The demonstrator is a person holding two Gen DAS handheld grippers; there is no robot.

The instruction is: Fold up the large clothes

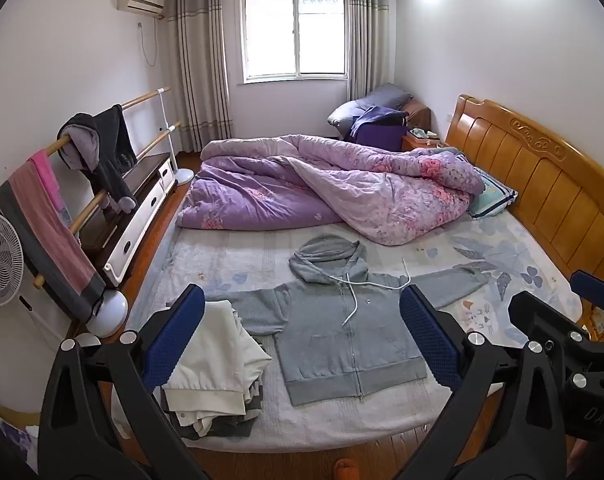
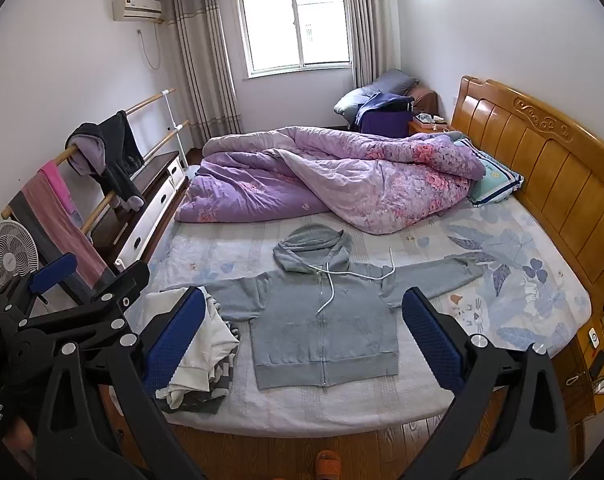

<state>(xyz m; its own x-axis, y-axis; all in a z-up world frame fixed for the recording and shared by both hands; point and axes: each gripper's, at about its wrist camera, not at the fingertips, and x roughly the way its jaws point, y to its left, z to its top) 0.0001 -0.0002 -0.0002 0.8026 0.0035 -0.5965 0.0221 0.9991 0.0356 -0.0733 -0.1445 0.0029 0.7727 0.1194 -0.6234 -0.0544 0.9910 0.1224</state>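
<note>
Matt grey fleece hoodie (image 1: 342,320) with white cord; quilted purple cotton duvet (image 1: 334,188); glossy varnished wood headboard (image 1: 542,176); matt black plastic grippers, textured blue pads (image 1: 430,332).

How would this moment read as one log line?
grey hoodie: spread flat, unfolded | left gripper: open, empty | right gripper: open, empty | clothes pile: beside hoodie
</note>
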